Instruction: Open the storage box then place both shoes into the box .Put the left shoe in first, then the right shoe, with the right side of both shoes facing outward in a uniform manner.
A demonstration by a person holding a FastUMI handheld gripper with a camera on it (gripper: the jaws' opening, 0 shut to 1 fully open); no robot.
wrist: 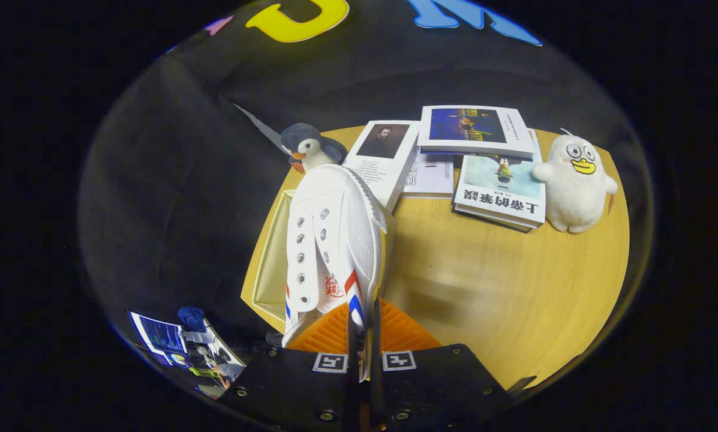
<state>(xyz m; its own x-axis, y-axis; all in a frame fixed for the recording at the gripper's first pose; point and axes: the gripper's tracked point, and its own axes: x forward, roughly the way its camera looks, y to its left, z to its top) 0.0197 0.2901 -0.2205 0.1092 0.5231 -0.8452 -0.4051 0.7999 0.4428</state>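
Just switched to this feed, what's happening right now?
The hand-held gripper is shut on a white shoe, pinching its side wall between both fingers. The shoe hangs tilted on its side, toe away from the gripper, over the open storage box at the edge of the wooden table. It looks about to go into the box. Beyond it lie a penguin plush, some books and a white duck plush.

book cover (pixel 501 191) reads "上帝的笔误", upside down; shoe (pixel 335 240) logo illegible.
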